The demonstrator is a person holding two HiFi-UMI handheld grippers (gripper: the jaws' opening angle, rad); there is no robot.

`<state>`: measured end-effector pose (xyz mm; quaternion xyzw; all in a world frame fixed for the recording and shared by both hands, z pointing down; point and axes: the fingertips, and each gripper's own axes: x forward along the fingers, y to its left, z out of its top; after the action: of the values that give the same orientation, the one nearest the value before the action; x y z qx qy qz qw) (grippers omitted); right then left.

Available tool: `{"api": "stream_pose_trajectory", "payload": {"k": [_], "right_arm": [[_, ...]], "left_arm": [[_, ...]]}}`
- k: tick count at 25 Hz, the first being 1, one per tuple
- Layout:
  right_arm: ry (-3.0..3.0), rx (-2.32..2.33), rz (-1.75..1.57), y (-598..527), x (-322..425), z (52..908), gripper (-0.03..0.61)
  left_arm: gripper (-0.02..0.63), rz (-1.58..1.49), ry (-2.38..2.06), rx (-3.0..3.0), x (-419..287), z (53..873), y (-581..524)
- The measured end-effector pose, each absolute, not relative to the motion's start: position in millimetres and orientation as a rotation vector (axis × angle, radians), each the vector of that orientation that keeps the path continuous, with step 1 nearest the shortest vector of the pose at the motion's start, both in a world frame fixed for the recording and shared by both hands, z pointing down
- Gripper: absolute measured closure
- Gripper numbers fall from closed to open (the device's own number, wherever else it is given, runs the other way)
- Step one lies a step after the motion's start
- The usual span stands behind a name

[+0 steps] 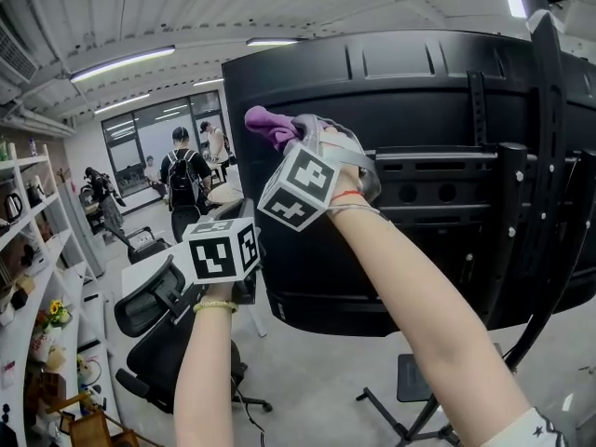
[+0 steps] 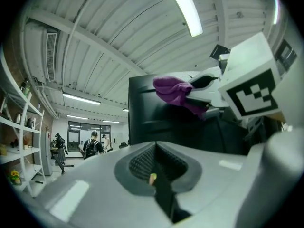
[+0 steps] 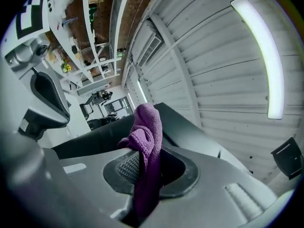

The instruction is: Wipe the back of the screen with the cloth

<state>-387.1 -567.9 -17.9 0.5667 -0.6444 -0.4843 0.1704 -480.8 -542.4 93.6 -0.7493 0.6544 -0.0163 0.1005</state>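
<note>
Purple cloth (image 1: 270,127) is pinched between the jaws of the right gripper (image 1: 296,134), with its loose bunch standing out beyond the jaw tips. Just ahead of those tips is the black back of the screen (image 1: 438,101), near its upper corner. I cannot tell whether the cloth presses the panel or hangs just off it. The left gripper (image 2: 153,175) hangs lower, beside the right one, jaws closed together on nothing, taking no part. I judge the wiping step to be in hand, near the start of a stroke. The next move likely calls for pressing the bunch against the panel and sweeping away from the corner, clear of the mounting bracket (image 1: 484,170) off the right gripper's right side.
</note>
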Motion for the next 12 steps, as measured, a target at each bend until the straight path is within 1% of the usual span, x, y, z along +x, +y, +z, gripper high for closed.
{"api": "stream_pose_trajectory", "payload": {"k": [4, 12], "right_arm": [[-1.788, 1.538, -1.332, -580.1, -397.4, 38.9, 0.52], [-1.833, 1.398, -1.291, -565.7, -407.8, 149.6, 0.518]], "left_arm": [[0.606, -0.052, 1.951, -2.288, -478.0, 139.1, -551.4], [0.606, -0.019, 1.992, -2.407, -471.0, 235.0, -544.4]]}}
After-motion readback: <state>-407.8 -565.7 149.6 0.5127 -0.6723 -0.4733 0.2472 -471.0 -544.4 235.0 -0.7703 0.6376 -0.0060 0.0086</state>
